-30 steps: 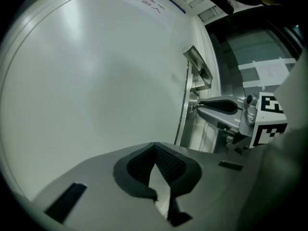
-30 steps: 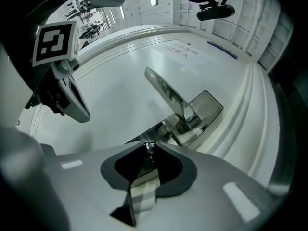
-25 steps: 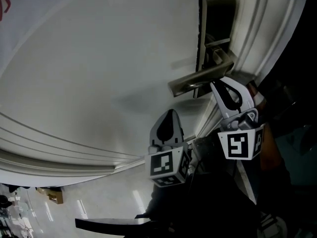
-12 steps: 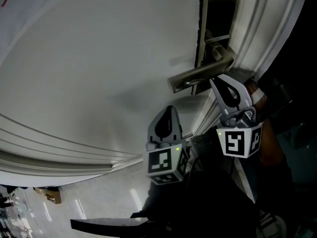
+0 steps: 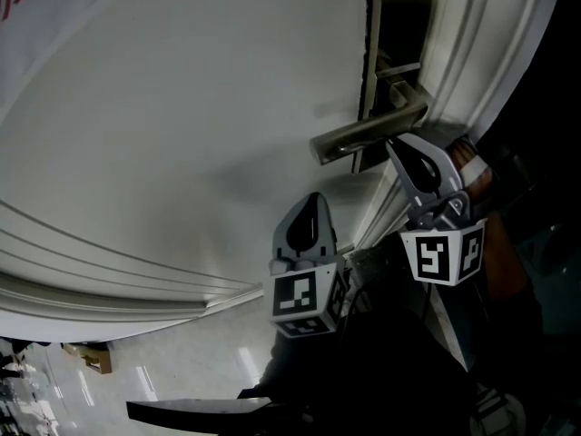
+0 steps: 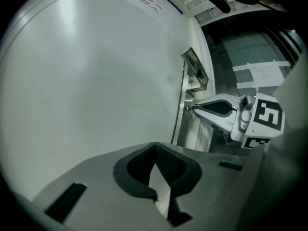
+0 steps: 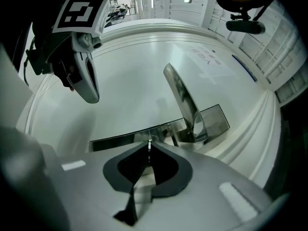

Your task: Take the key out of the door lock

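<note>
Just below the door handle (image 5: 368, 134) the right gripper (image 5: 396, 153) is clenched on the small key (image 7: 149, 143), which sits at the lock plate (image 5: 399, 21) under that handle; farther down, well apart from the handle, the left gripper (image 5: 311, 205) hangs with jaws closed on nothing before the white door (image 5: 182, 107).

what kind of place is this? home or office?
Likely an office or commercial interior, at a doorway: a white panelled door with a metal lever handle and lock plate, a glossy floor reflecting lights, and glazing with a paper notice beside the frame.
</note>
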The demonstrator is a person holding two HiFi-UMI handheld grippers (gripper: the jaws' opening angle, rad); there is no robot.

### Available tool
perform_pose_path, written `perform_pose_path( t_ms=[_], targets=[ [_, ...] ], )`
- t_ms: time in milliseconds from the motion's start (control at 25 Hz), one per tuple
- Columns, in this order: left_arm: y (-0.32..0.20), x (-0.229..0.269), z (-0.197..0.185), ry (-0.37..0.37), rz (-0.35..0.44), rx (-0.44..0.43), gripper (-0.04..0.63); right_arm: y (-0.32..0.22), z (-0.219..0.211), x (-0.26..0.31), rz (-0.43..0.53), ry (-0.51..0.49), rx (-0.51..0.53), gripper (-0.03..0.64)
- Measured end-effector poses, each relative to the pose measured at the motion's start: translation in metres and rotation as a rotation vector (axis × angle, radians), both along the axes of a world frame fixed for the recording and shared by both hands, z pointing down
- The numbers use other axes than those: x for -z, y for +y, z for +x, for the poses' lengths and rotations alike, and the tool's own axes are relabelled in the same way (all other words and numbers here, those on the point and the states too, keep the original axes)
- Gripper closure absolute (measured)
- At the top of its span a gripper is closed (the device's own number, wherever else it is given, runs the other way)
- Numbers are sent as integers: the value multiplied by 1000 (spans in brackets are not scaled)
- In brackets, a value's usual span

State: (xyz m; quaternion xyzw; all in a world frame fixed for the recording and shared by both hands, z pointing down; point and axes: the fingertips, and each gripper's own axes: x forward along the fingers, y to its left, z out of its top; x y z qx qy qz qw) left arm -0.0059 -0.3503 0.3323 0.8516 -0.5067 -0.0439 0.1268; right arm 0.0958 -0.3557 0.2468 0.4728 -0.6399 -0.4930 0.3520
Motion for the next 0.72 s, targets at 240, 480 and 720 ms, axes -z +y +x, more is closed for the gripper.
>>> perform_pose_path(
  t_ms=[240,480,720],
  targets=[
    [1,-1,-1,-2,-8,5,595,0,0,-1,17,73,-5,604],
    [3,-2,-1,3,-7,5,595,1,1,-2,30,141,-9,604],
    [2,-1,0,17,-27,14,595,0,1,-3,25,178,-12,604]
  ],
)
